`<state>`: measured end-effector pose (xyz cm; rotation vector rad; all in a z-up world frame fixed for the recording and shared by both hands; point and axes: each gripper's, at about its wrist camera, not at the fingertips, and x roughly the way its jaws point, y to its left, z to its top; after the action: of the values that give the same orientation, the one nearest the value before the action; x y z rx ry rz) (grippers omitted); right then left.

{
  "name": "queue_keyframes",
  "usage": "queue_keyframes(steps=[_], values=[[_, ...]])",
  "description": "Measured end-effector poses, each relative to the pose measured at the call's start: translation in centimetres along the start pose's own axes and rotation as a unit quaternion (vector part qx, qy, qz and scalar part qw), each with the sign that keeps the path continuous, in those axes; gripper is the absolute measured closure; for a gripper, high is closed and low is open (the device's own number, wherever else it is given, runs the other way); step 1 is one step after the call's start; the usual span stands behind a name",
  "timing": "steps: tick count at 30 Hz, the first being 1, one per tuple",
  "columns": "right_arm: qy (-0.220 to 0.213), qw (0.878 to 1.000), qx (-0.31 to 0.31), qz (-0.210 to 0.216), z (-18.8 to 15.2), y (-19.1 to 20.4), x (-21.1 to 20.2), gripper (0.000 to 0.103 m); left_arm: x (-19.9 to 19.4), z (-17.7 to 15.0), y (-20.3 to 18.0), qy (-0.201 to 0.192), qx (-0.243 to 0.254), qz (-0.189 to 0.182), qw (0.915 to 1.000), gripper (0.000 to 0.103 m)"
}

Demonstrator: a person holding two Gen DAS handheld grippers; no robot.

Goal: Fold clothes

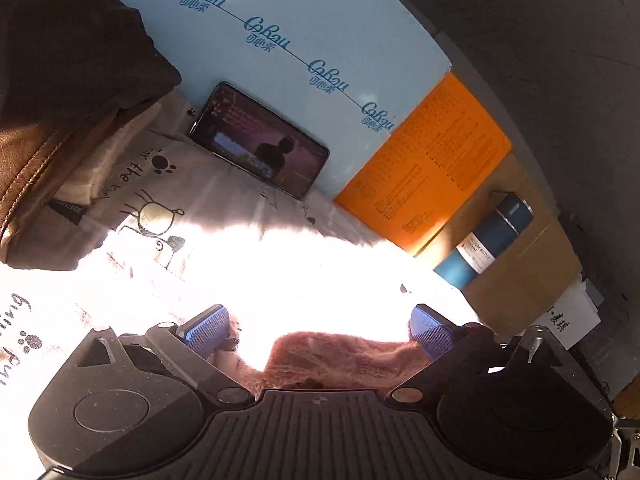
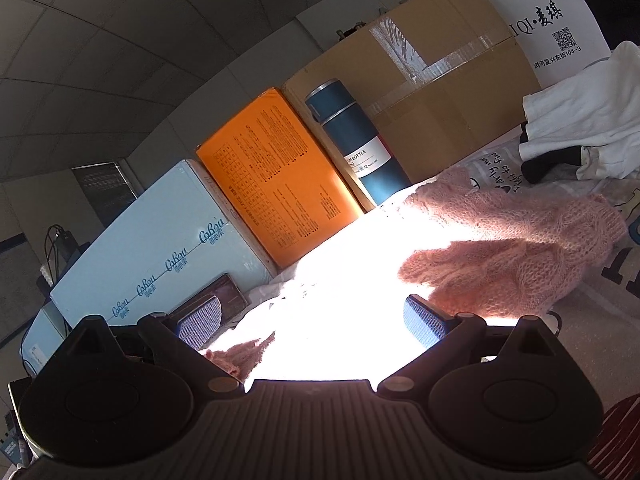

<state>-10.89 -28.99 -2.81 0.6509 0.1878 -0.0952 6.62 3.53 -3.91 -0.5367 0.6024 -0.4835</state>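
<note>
On my left wrist view, a dark brown folded garment (image 1: 68,92) sits at the far left on the pale printed cloth with paw marks and cartoon drawings (image 1: 160,184). Right of it, a black smartphone with a lit screen (image 1: 260,140) leans against a long light-blue carton with blue lettering (image 1: 304,20). Then come a bright orange box covered in small print (image 1: 428,160) and a dark blue vacuum bottle with a white label (image 1: 484,240) against a brown cardboard box (image 1: 520,272). My left gripper (image 1: 320,330) has its blue pads spread wide; the fuzzy pink knitted sweater (image 1: 340,356) lies between them, and neither pad presses on it. Much of the cloth is washed out by sunlight.

On my right wrist view, the right gripper (image 2: 312,322) also stands wide apart, holding nothing. A scrap of pink knit shows beside its left pad, and the sweater's bulk (image 2: 500,248) is heaped beyond its right pad. A white garment (image 2: 580,120) lies far right, before a white printed bag (image 2: 548,20).
</note>
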Motion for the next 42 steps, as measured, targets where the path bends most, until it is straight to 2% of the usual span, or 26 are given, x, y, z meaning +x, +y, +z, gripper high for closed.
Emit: queue_keyframes(steps=[1, 3, 5, 7, 10, 11, 14, 17, 20, 23, 25, 31, 35, 38, 40, 41, 42], values=[[0.000, 1.000, 0.001, 0.001, 0.0, 0.0, 0.0, 0.005, 0.1, 0.0, 0.0, 0.007, 0.000, -0.001, 1.0000, 0.033], [-0.001, 1.000, 0.006, 0.001, 0.1, -0.2, 0.0, 0.005, 0.3, -0.1, 0.0, 0.017, 0.002, 0.001, 0.9998, 0.062], [0.000, 1.000, 0.012, -0.001, 0.1, -0.4, 0.0, 0.005, -0.2, -0.1, -0.3, 0.015, 0.015, -0.009, 0.9997, 0.074], [-0.001, 1.000, 0.017, -0.001, 0.2, -0.5, -0.1, 0.005, -1.0, 0.1, -1.0, 0.002, 0.043, -0.032, 0.9986, 0.080], [-0.002, 1.000, 0.022, 0.001, 0.2, -0.7, -0.2, 0.005, -2.8, 0.6, -2.4, -0.039, 0.100, -0.045, 0.9932, 0.082], [-0.003, 1.000, 0.024, 0.002, 0.2, -0.7, -0.2, 0.005, -3.3, 0.7, -2.7, -0.055, 0.117, -0.038, 0.9909, 0.082], [-0.001, 1.000, 0.026, 0.007, 0.2, -0.8, -0.3, 0.005, -4.5, 1.2, -3.0, -0.110, 0.163, 0.008, 0.9804, 0.082], [0.001, 1.000, 0.028, 0.012, 0.2, -0.8, -0.4, 0.005, -5.3, 1.8, -2.9, -0.158, 0.196, 0.072, 0.9651, 0.082], [-0.001, 0.999, 0.028, 0.021, 0.1, -0.7, -0.5, 0.005, -5.4, 2.2, -3.0, -0.178, 0.219, 0.119, 0.9519, 0.082], [-0.001, 0.999, 0.029, 0.025, 0.2, -0.6, -0.6, 0.005, -5.2, 1.8, -4.4, -0.186, 0.252, 0.131, 0.9407, 0.081], [-0.002, 0.999, 0.029, 0.027, 0.2, -0.6, -0.6, 0.005, -4.9, 0.6, -6.3, -0.194, 0.287, 0.115, 0.9309, 0.079], [-0.003, 0.999, 0.031, 0.034, 0.2, -0.6, -0.7, 0.005, -3.6, -3.3, -12.5, -0.206, 0.381, 0.026, 0.9008, 0.077], [-0.004, 0.999, 0.035, 0.041, 0.2, -0.6, -0.8, 0.004, -2.0, -6.7, -16.1, -0.163, 0.428, -0.045, 0.8877, 0.077], [-0.007, 0.998, 0.045, 0.048, 0.3, -0.9, -1.0, 0.004, -0.2, -8.7, -17.7, -0.120, 0.464, -0.072, 0.8749, 0.075], [-0.006, 0.997, 0.052, 0.049, 0.3, -1.1, -1.0, 0.004, 1.0, -9.4, -18.0, -0.085, 0.472, -0.083, 0.8734, 0.070], [-0.004, 0.997, 0.057, 0.049, 0.3, -1.1, -0.9, 0.004, 1.4, -9.7, -18.1, -0.073, 0.470, -0.088, 0.8753, 0.067], [-0.003, 0.997, 0.061, 0.051, 0.3, -1.3, -0.9, 0.004, 1.4, -9.5, -17.8, -0.070, 0.461, -0.095, 0.8792, 0.059]])
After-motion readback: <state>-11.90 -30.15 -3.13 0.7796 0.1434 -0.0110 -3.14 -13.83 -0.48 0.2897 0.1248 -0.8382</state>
